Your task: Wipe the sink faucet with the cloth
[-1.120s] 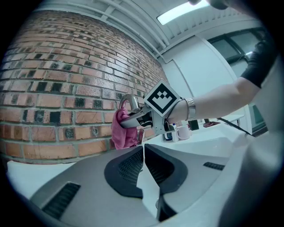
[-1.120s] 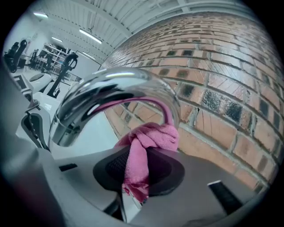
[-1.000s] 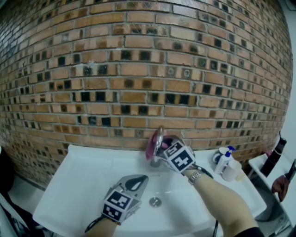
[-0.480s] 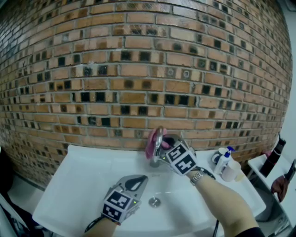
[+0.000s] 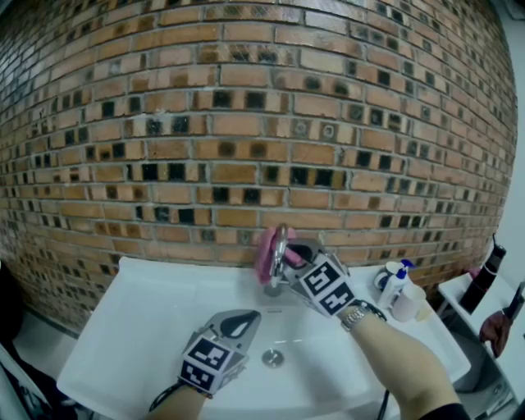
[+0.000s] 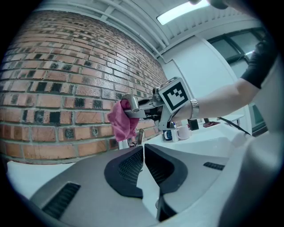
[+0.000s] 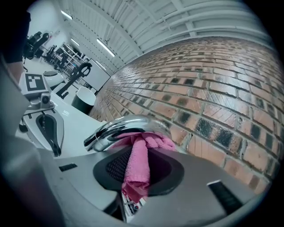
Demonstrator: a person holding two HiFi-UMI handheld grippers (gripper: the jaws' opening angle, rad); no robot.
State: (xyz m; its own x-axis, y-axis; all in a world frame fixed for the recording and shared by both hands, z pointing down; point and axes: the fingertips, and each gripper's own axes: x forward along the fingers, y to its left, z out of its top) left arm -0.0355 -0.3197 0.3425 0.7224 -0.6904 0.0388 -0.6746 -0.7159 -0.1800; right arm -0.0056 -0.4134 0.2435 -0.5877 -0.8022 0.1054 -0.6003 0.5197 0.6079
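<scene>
I'm at a wash corner here: white sink, chrome faucet, drain, all set against a brick wall. On the sink's right ledge there's a pump bottle and a cup, ordinary washroom stuff. Looking up, though, this is no home bathroom: a ribbed white ceiling with a long strip light, like a hall. Down along the wall I'm catching racks of equipment and a dark round bin out on an open floor. So it reads as a sink station standing inside a big lab or workshop space.
</scene>
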